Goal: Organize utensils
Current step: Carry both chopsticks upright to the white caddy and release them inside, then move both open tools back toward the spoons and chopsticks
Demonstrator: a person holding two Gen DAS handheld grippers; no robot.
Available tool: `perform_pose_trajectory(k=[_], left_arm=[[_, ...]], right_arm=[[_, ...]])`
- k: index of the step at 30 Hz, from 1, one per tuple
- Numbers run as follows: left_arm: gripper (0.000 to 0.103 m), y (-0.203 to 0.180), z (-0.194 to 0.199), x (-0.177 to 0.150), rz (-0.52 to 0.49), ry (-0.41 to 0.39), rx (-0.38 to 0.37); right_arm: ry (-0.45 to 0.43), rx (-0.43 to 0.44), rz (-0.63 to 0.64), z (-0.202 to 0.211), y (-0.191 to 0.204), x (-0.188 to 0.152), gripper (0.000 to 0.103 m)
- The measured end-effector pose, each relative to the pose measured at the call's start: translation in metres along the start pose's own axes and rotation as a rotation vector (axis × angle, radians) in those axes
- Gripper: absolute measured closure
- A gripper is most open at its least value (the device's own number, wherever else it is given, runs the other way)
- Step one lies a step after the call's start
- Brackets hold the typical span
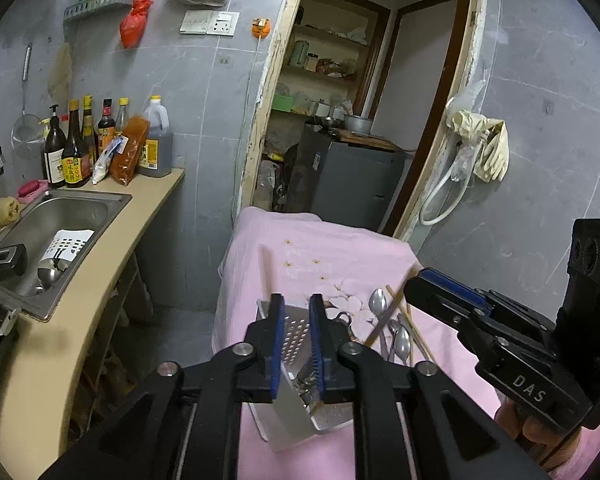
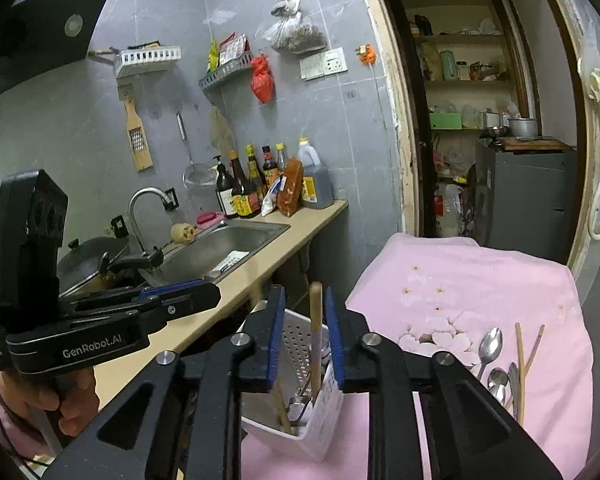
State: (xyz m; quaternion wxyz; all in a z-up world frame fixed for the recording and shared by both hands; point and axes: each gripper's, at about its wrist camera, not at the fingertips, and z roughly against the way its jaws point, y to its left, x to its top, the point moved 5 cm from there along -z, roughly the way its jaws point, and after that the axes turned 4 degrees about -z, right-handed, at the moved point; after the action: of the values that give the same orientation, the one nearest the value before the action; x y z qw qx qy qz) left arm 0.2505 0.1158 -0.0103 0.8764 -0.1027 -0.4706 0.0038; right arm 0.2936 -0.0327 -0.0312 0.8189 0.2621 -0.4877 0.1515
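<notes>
A white perforated utensil holder (image 2: 300, 392) stands on the pink cloth (image 2: 480, 280), with a few utensils inside. It also shows in the left wrist view (image 1: 296, 364), under my left gripper (image 1: 296, 304), whose jaws are apart and empty above it. My right gripper (image 2: 302, 300) is open around a wooden chopstick (image 2: 316, 340) that stands in the holder, with gaps on both sides. Spoons (image 2: 490, 346) and more chopsticks (image 2: 521, 364) lie on the cloth to the right; they also show in the left wrist view as spoons (image 1: 380, 304) and chopsticks (image 1: 396, 304).
A counter (image 1: 148, 208) with a steel sink (image 1: 60, 220) and sauce bottles (image 1: 76, 148) runs along the left wall. A doorway (image 1: 360, 100) behind the table opens onto shelves and a grey cabinet. A pot (image 2: 92, 256) sits beside the faucet (image 2: 144, 200).
</notes>
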Motion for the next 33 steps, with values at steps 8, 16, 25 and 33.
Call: perform_pose_trajectory(k=[8,16,25,33], left_arm=[[0.059,-0.011,0.005,0.012,0.023,-0.070,0.001],[0.014,-0.039,0.002,0.026,-0.022,-0.141,0.050],[0.000,-0.082,-0.014,0.037,-0.050,-0.209,0.070],[0.000,-0.127,-0.043,0.035,-0.104,-0.210,0.067]], right_arm=[[-0.089,-0.100,-0.029,0.032,-0.024,0.019,0.053],[-0.193,-0.241,-0.072,0.071,-0.068,0.034,0.015],[-0.251,-0.428,-0.014,0.106,-0.112,0.048,0.002],[-0.234,-0.494,-0.023,0.127,-0.159,0.047,0.001]])
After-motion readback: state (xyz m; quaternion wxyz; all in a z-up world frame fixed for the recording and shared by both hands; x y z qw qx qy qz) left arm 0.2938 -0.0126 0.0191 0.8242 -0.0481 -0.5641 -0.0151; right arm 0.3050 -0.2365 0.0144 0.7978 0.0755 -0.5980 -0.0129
